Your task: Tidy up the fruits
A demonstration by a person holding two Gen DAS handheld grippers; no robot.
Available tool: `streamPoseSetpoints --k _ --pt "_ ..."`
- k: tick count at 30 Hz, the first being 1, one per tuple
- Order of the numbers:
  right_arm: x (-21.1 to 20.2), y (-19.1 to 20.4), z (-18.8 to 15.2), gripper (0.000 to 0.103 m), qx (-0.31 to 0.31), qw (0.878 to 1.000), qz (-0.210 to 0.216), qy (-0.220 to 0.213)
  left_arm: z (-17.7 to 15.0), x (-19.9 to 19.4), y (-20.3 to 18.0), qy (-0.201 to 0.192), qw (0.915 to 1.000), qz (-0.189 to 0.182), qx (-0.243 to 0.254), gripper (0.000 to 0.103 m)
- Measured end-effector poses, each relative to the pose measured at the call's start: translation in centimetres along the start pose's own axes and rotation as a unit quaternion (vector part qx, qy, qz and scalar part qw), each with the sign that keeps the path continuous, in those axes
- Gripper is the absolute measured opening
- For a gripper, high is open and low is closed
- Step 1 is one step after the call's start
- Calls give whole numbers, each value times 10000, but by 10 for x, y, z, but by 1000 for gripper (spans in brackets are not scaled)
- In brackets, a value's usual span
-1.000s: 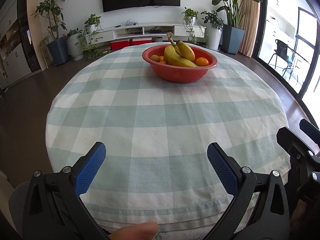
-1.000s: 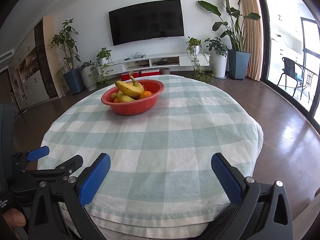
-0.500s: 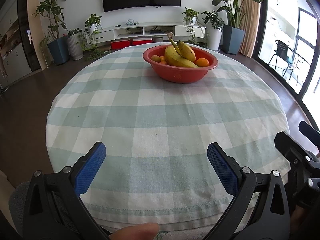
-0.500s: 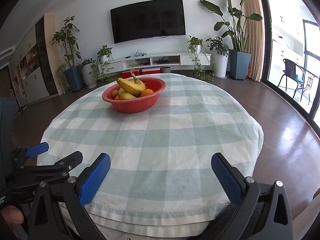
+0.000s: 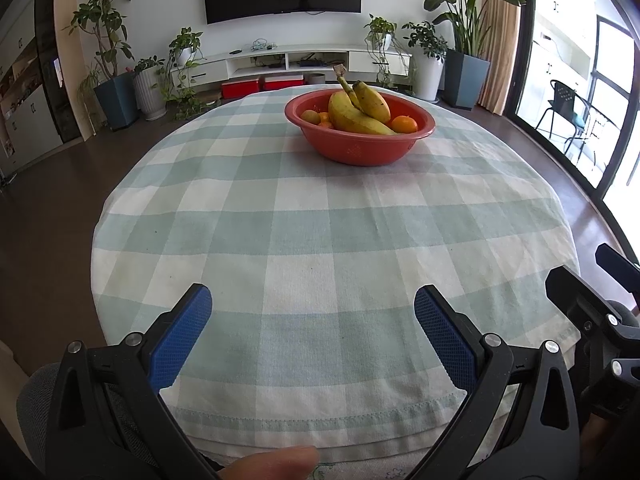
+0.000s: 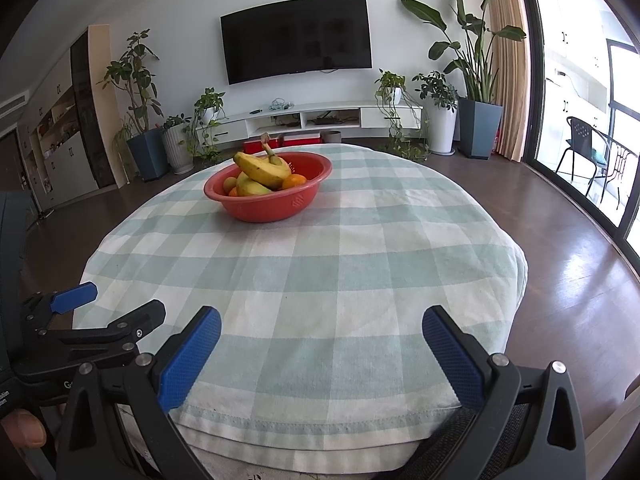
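A red bowl [image 5: 362,148] stands on the far half of a round table with a green checked cloth [image 5: 320,240]. It holds bananas [image 5: 356,112], an orange [image 5: 404,124] and a small greenish fruit [image 5: 311,117]. The bowl also shows in the right wrist view [image 6: 268,206] with the bananas [image 6: 262,170]. My left gripper [image 5: 314,328] is open and empty over the near table edge. My right gripper [image 6: 320,344] is open and empty, to the right of the left one, also at the near edge.
The table edge drops to a dark wood floor [image 6: 560,220] on all sides. A TV [image 6: 296,36], a low white cabinet [image 6: 312,120] and several potted plants [image 6: 476,120] stand along the far wall. A black chair [image 6: 588,148] stands by the window at right.
Both grippers have tilted and moved slightly forward, so the bowl sits lower and a little nearer in both views. The jaws stay open.
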State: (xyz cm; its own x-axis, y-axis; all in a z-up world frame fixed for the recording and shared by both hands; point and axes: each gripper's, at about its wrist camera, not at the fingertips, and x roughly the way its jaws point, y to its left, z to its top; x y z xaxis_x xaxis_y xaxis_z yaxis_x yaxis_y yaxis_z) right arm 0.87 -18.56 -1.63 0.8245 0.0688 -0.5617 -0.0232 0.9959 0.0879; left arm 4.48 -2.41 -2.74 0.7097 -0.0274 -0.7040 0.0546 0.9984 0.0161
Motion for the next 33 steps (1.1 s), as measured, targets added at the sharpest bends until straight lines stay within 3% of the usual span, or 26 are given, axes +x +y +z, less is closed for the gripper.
streamPoseSetpoints --k 33 --pt "-4 -1 -4 103 62 9999 -63 115 3 -14 2 -179 9998 -30 -60 103"
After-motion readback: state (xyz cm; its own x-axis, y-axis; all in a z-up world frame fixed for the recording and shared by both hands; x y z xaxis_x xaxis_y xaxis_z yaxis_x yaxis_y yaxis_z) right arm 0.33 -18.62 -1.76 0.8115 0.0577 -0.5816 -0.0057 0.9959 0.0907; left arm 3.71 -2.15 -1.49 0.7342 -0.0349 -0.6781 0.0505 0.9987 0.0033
